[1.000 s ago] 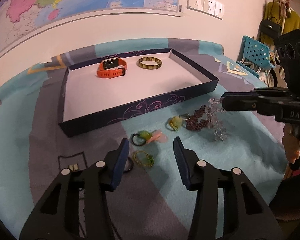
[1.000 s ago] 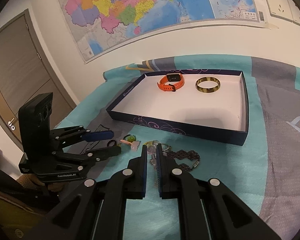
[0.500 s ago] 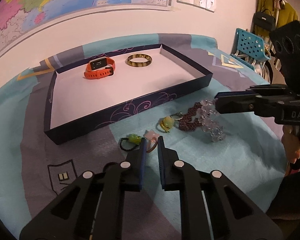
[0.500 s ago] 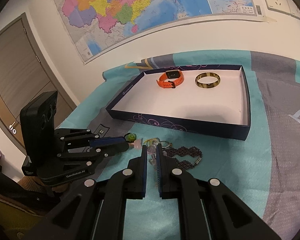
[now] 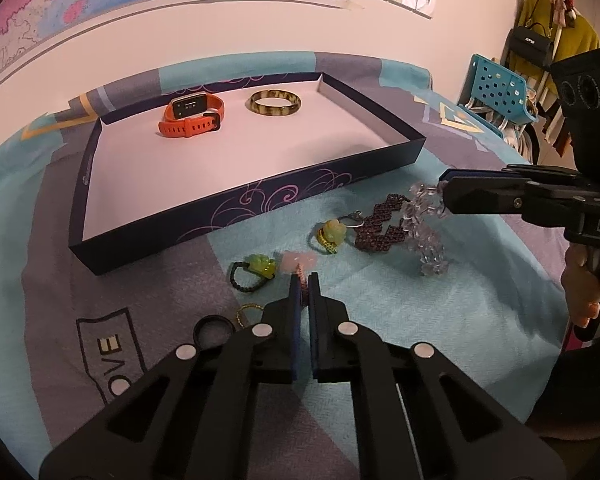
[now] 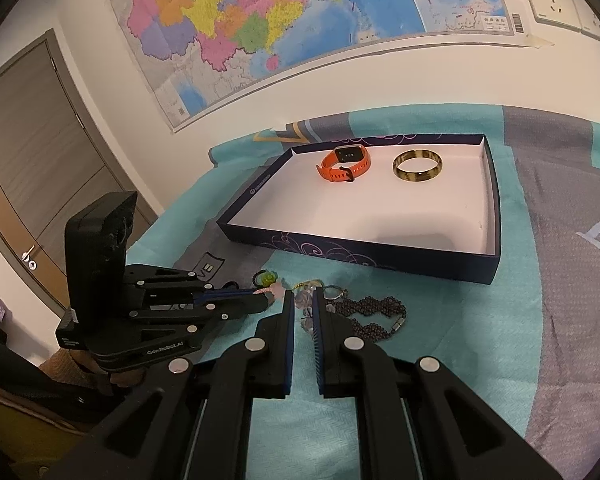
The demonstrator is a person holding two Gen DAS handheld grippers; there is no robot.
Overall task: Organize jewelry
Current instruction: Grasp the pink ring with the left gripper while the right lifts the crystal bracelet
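Glossy clear beads on the bracelet (image 5: 426, 236), shiny polished bangle (image 5: 275, 102), rubbery matt orange watch strap (image 5: 192, 123). Smooth card tray (image 5: 260, 204), soft woven cloth (image 5: 440, 312), matt black plastic hand-held gripper (image 5: 304, 280).

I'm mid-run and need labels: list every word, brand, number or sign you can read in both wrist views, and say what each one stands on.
"GenRobot.AI": side of the black left gripper, right wrist view.
"DAS", cut off at the frame edge: body of the black right gripper.
"OVE", partial: teal and grey printed cloth.
Wall map print and barcode: too small to read.
Orange smartwatch screen: blurred.
Logo on navy box rim: unreadable.
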